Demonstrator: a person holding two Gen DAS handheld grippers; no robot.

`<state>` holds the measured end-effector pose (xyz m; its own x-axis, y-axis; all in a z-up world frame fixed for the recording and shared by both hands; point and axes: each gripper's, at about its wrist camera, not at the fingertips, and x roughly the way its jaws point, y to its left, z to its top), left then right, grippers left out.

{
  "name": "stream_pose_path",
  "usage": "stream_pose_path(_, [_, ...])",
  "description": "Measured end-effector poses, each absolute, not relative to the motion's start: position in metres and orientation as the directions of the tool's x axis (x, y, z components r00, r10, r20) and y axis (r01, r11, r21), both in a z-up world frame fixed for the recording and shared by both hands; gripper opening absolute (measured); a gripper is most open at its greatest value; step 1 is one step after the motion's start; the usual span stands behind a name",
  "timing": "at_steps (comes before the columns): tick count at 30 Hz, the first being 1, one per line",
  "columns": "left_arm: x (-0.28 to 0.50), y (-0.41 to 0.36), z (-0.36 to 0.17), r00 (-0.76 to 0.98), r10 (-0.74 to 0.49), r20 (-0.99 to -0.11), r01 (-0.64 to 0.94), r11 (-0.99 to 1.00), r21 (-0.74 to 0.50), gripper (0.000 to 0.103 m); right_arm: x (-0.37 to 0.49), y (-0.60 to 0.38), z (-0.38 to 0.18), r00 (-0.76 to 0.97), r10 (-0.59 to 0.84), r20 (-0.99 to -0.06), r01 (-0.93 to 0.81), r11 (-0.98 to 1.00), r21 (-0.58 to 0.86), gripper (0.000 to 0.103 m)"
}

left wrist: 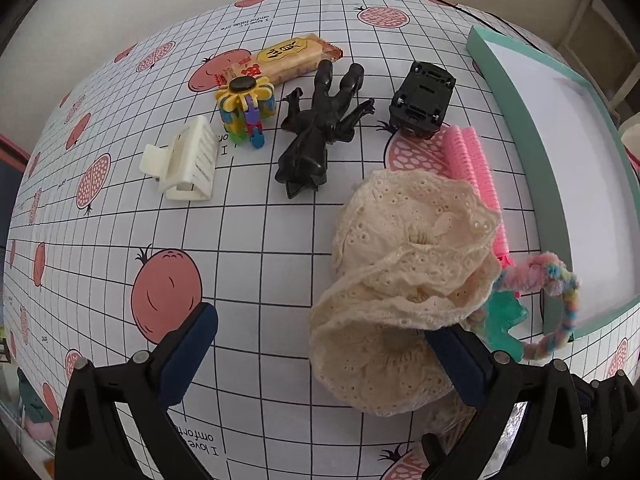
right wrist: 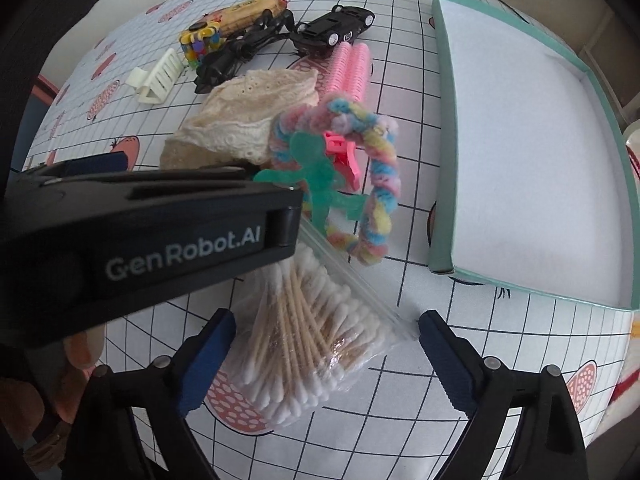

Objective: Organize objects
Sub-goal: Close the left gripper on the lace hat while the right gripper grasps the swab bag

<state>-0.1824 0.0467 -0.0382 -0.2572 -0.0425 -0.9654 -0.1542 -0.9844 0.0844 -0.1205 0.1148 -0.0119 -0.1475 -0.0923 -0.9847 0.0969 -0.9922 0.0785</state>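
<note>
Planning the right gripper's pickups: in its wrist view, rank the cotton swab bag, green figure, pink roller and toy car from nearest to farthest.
1. Cotton swab bag, between the right gripper fingers.
2. Green figure, ahead, centre.
3. Pink roller, beyond it.
4. Toy car, at the far edge.

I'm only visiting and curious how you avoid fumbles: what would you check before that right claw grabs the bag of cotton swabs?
1. Right gripper open: ok.
2. Bag of cotton swabs between its fingers: ok.
3. Teal box empty, ready to receive: ok.
4. Left gripper clear of the bag: not ok, it overhangs one end.
5. Bag sealed: cannot tell.
6. Cream lace cloth away from the left fingers: not ok.
</note>
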Motion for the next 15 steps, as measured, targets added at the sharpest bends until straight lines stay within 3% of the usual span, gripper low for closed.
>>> stream_pose_path(5, [-0.186,0.044,-0.046,-0.234,0.006,-0.972,-0.152,-0.988,0.031,0.094,-0.126,0.118,-0.008,-0.147,-0.106,-0.983,0.1,-0.991,0.092,0.084])
stream_pose_path(15, [-0.187,0.053,-0.054,-0.212,0.103,-0.972,-0.202,-0.978,-0.059,0.05,-0.14,0.127,-0.002,-0.144,-0.162,-0.976,0.092,-0.984,0.149,0.07])
